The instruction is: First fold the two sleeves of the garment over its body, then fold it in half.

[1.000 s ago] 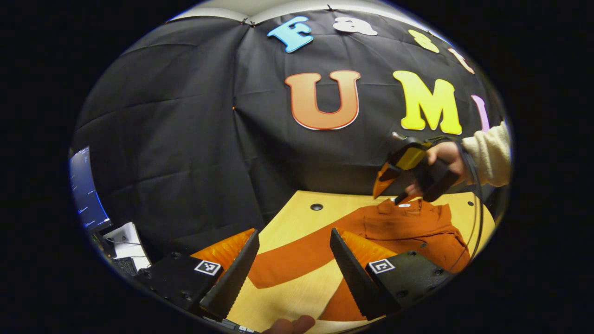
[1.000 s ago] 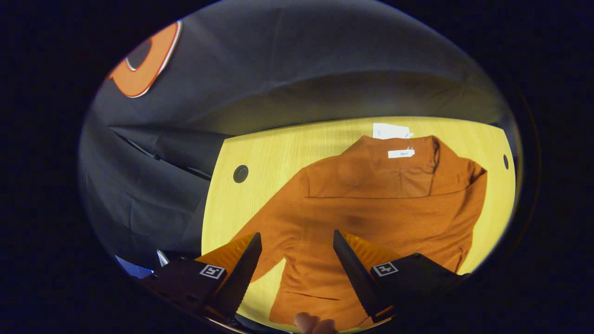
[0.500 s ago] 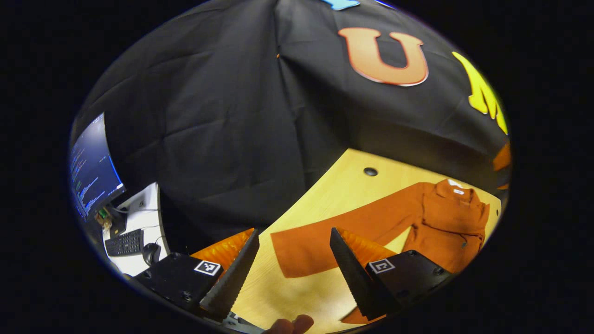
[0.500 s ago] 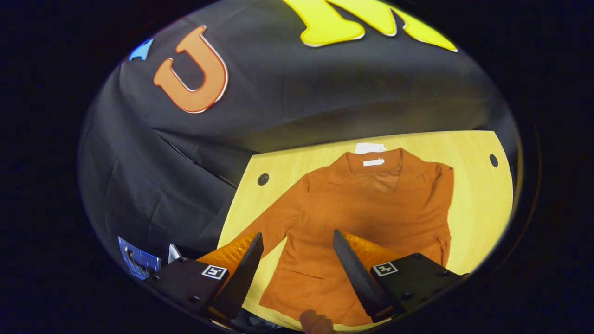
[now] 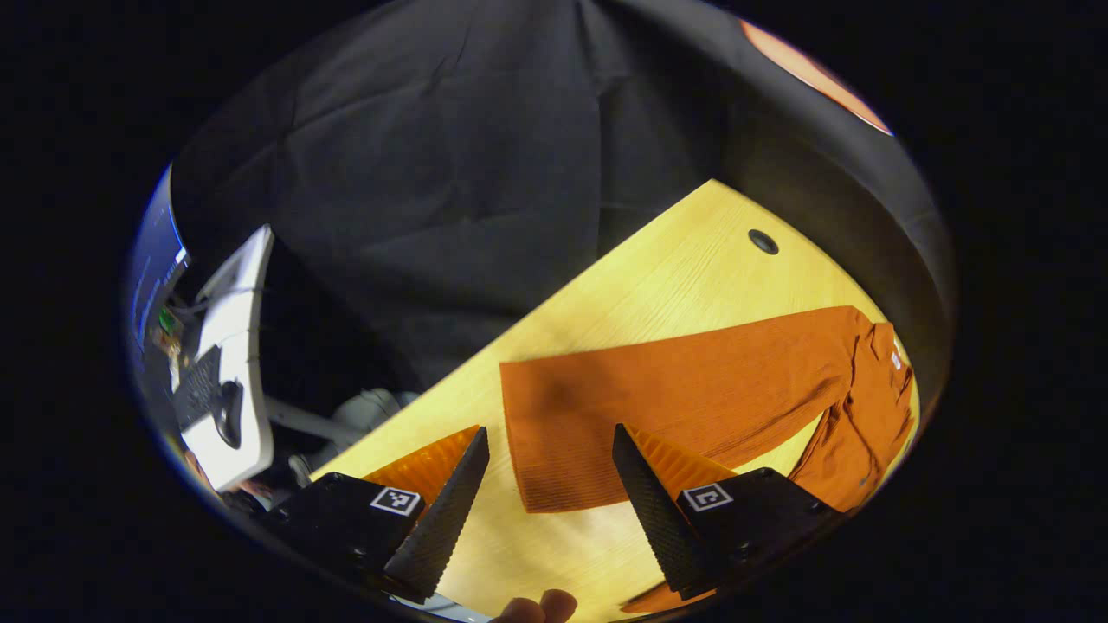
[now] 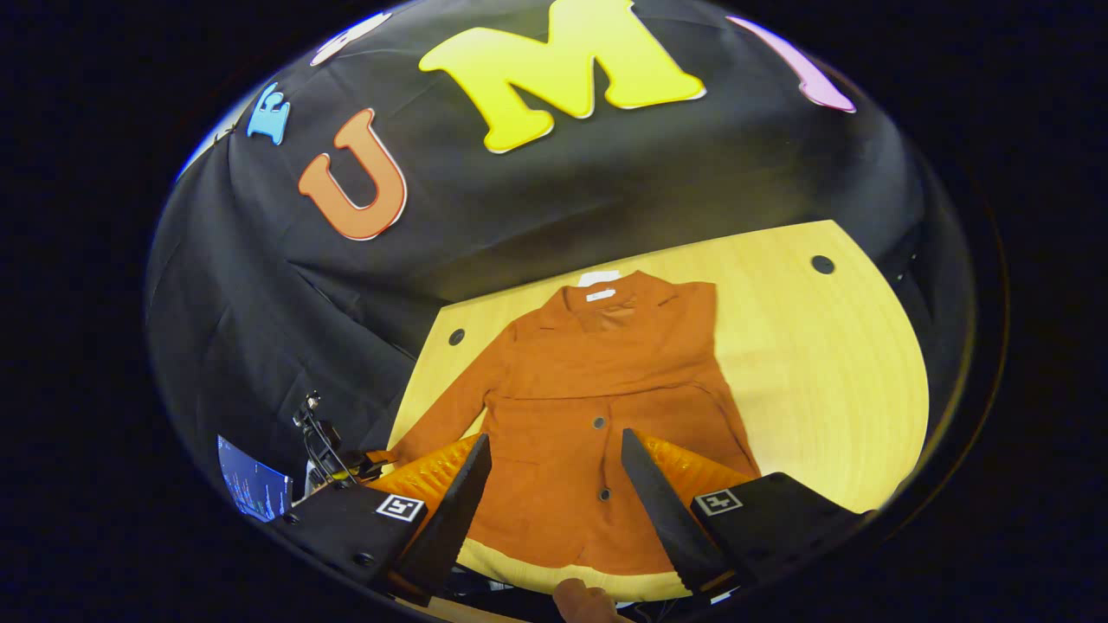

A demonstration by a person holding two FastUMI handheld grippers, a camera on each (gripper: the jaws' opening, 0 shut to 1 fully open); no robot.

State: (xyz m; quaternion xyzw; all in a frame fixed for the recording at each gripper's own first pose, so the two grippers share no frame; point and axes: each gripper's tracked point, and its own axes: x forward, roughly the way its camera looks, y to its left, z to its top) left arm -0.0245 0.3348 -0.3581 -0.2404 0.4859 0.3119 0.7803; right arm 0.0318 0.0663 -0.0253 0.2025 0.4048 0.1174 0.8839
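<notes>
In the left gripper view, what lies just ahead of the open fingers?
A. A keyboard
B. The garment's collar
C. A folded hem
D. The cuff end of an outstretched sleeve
D. The sleeve of the orange garment lies stretched flat on the table, its cuff end just beyond the open left gripper.

- The left gripper (image 5: pixel 545 497) has been swung down toward the outstretched sleeve (image 5: pixel 658 398), its cuff now lying between the parted fingers.
- The right gripper (image 6: pixel 554 502) has been drawn back toward 6 o'clock, bringing the whole garment (image 6: pixel 597 415) into sight.
</notes>
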